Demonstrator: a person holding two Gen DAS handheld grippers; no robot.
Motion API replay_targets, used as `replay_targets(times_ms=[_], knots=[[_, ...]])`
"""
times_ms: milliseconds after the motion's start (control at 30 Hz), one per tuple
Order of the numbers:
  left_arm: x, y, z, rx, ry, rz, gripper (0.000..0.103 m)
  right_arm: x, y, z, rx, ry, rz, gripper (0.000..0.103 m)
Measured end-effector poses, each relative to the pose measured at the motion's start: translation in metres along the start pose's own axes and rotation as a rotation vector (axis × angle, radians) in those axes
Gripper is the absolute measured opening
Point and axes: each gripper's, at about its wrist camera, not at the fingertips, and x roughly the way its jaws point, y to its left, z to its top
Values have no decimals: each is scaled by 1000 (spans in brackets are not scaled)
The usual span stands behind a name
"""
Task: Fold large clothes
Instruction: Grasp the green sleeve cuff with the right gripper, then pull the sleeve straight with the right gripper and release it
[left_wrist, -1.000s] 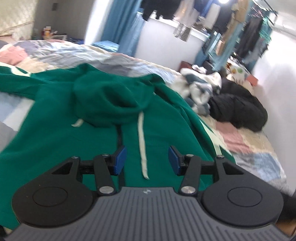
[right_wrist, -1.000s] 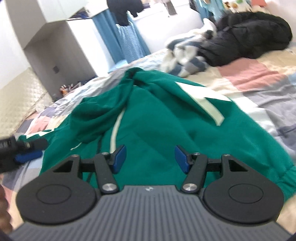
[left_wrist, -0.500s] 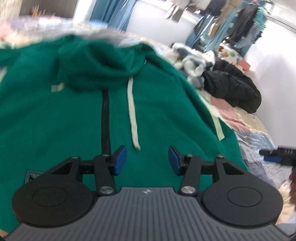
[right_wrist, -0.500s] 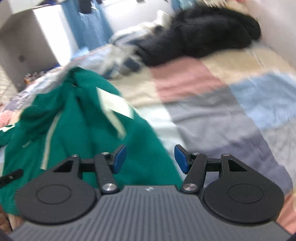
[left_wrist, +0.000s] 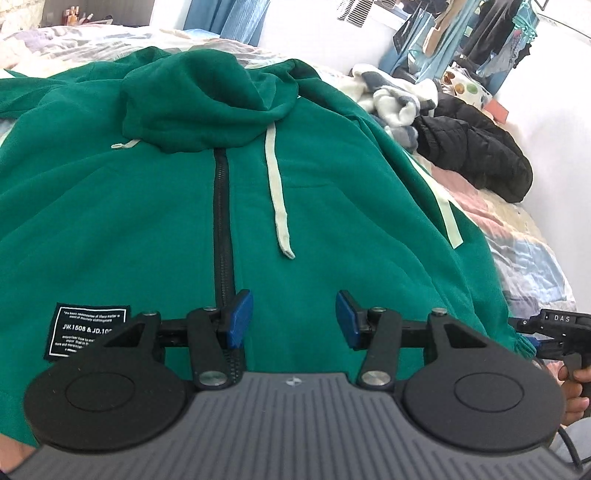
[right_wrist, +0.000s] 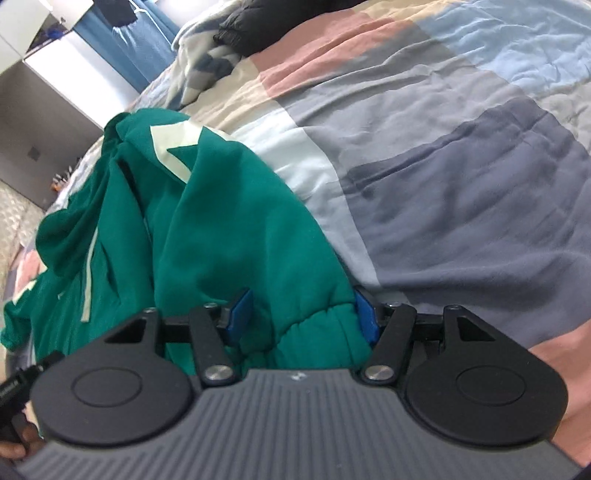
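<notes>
A large green zip hoodie (left_wrist: 147, 206) lies face up on the bed, hood at the far end, with a dark zipper, pale drawstrings and a black label near the hem. My left gripper (left_wrist: 293, 319) is open and empty, hovering over the hoodie's lower front beside the zipper. In the right wrist view the hoodie (right_wrist: 229, 221) lies bunched at the left. My right gripper (right_wrist: 303, 314) is open, with its blue pads on either side of the hoodie's gathered cuff or hem corner (right_wrist: 317, 325). The right gripper also shows in the left wrist view (left_wrist: 554, 332) at the hoodie's right edge.
A patchwork quilt (right_wrist: 443, 147) covers the bed. A black jacket (left_wrist: 476, 147) and a white-and-blue fleece pile (left_wrist: 399, 99) lie at the far right by the wall. Clothes hang on a rack (left_wrist: 491, 33) behind. White cabinets (right_wrist: 44, 74) stand at the left.
My left gripper has pulled back toward the hoodie's hem, so the label now shows. My right gripper swung right and down to the hoodie's right edge, and the cuff now lies between its pads.
</notes>
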Motion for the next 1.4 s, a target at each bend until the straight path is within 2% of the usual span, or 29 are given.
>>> replay_targets(times_ms=[67, 100, 200, 267, 400, 500, 733, 900, 1033, 1167, 1400], knots=[[-1, 0, -1, 3, 0, 1, 55, 3, 1, -1, -7, 14, -7, 53], [0, -1, -2, 4, -1, 3, 55, 3, 2, -1, -24, 17, -20, 43], [-3, 0, -3, -6, -2, 1, 55, 0, 7, 2, -69, 25, -55, 25], [-3, 1, -2, -11, -4, -2, 55, -9, 16, 6, -126, 0, -85, 22], [-2, 1, -1, -13, -3, 1, 55, -34, 39, 23, -233, -81, -139, 20], [-1, 2, 0, -17, -3, 0, 55, -55, 53, 48, -294, -145, -185, 20], [0, -2, -3, 6, -8, 15, 55, -94, 78, 136, -411, -310, -373, 19], [2, -7, -4, 36, -18, 37, 55, -101, 93, 191, -487, -402, -484, 18], [3, -8, -2, 44, -34, 39, 55, -95, 99, 233, -516, -467, -542, 18], [8, -8, 1, 48, -41, 58, 55, -83, 85, 274, -460, -501, -577, 18], [26, -1, 13, 19, -9, 83, 55, -16, 36, 319, -391, -467, -601, 18]])
